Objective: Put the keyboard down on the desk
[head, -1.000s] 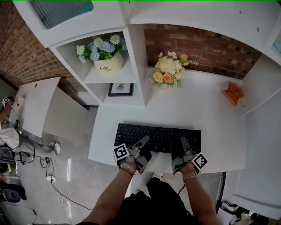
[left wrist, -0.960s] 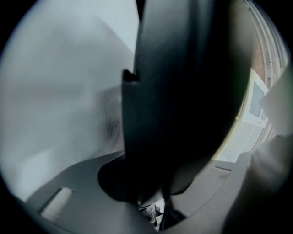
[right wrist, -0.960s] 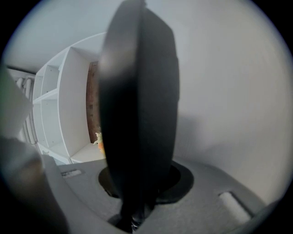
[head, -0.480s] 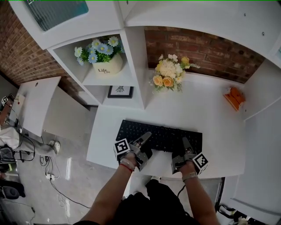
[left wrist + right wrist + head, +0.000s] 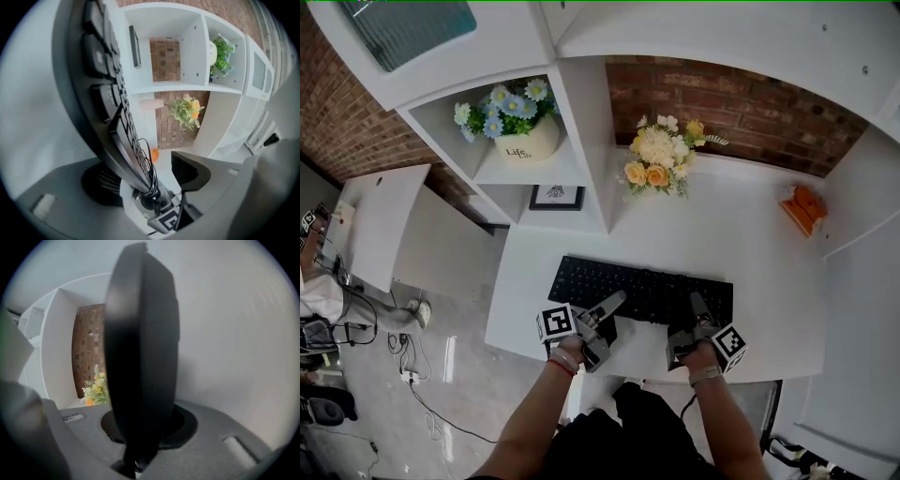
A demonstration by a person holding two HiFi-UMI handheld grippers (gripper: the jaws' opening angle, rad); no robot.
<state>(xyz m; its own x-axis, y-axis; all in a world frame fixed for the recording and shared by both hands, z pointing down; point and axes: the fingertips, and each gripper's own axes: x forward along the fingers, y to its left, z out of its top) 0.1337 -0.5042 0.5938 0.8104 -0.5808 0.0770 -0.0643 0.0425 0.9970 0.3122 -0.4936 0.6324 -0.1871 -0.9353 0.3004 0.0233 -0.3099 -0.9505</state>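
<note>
Shows black keyboard (image 5: 642,291) flat on white desk (image 5: 741,244) near its front edge, near right rim clamped between the closed-down jaws of right gripper (image 5: 694,307), near left rim between the jaws of left gripper (image 5: 608,315), just opened and gaping wide, one pad clear of it.

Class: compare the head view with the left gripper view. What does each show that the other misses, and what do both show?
Head view only: both forearms, floor cables, and the whole keyboard top at the desk's near edge. Left gripper view only: the left tool's jaws, which have just been opening, with one pad standing clear of the keyboard between them. Both: keyboard, yellow bouquet, orange object.
</note>
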